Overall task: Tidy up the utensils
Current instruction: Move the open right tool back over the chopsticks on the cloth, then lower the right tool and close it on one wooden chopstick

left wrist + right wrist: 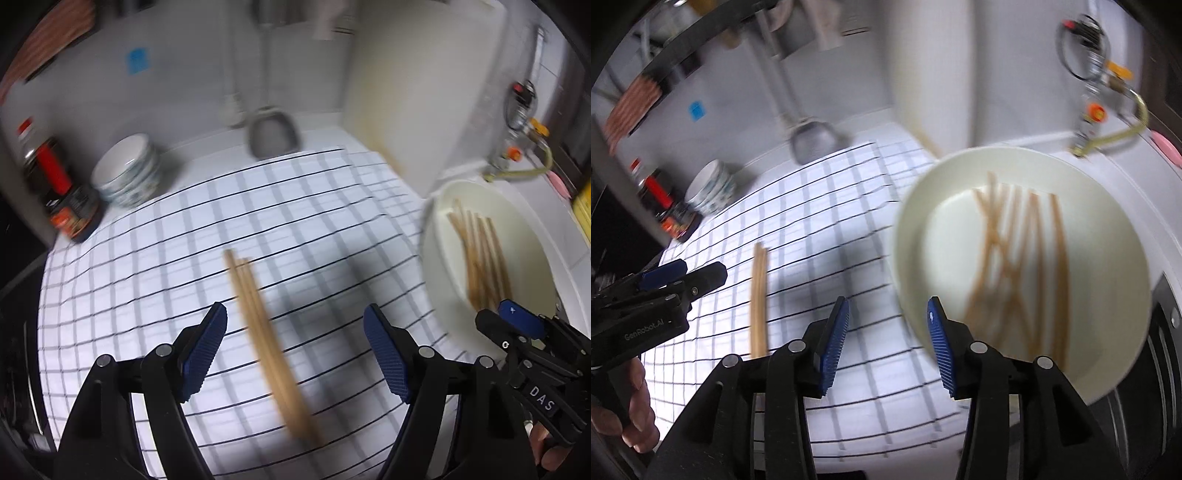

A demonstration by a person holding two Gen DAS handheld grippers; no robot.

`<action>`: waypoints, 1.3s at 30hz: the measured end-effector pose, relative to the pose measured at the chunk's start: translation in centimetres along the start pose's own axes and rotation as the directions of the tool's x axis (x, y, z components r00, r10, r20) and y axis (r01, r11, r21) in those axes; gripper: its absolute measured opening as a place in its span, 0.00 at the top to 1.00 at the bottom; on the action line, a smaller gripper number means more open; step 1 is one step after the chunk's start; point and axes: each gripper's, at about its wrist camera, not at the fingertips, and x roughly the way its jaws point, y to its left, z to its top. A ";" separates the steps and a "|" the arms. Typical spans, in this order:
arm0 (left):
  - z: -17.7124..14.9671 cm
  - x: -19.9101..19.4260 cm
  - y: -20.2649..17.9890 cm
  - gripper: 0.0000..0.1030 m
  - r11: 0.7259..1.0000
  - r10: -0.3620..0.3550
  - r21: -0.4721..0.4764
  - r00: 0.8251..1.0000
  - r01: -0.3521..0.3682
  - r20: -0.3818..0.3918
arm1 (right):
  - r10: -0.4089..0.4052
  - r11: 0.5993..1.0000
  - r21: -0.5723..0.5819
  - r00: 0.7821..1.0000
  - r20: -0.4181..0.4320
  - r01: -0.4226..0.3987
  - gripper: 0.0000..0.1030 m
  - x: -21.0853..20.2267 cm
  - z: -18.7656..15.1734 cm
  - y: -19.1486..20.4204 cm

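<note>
Blue-padded left hand-held gripper (295, 350), jaws spread and empty, straddles the paired chopsticks (266, 343) lying on the checked cloth (147, 258). Right hand-held gripper (886, 347), also agape, nears the bowl (923, 206) of loose chopsticks (1027, 258). Lower squarely, then close mid-shaft so neither stick rolls free.

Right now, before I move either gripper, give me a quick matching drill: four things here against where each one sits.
Things:
1. chopsticks pair
2. loose chopsticks
3. bowl stack
4. red-capped bottle

Places:
A. inside the white basin
B. back left on the checked cloth
C. on the cloth, ahead of the open left gripper
D. left of the bowl stack, at the cloth's edge

Pairs: 1-C, 2-A, 3-B, 4-D
</note>
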 end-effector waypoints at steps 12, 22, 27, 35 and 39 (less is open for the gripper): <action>-5.0 0.6 9.4 0.21 0.980 0.107 -0.165 0.994 -0.112 -0.038 | 0.060 0.981 -0.181 0.997 -0.037 -0.066 0.52 3.7 -1.7 9.0; -7.8 3.1 12.5 0.21 0.970 0.115 -0.209 0.991 -0.126 -0.065 | 0.034 0.976 -0.210 0.997 -0.070 -0.048 0.52 8.9 -3.5 11.8; -8.2 4.2 12.9 0.21 0.970 0.105 -0.213 0.992 -0.117 -0.064 | 0.014 0.976 -0.214 0.997 -0.076 -0.030 0.52 10.8 -3.8 11.9; -8.5 5.5 12.8 0.21 0.972 0.088 -0.214 0.994 -0.101 -0.069 | -0.016 0.966 -0.258 0.998 -0.057 0.001 0.52 12.2 -4.2 12.5; -8.4 5.8 12.7 0.21 0.972 0.084 -0.214 0.994 -0.097 -0.070 | -0.017 0.958 -0.286 0.999 -0.045 0.004 0.52 12.1 -4.6 12.9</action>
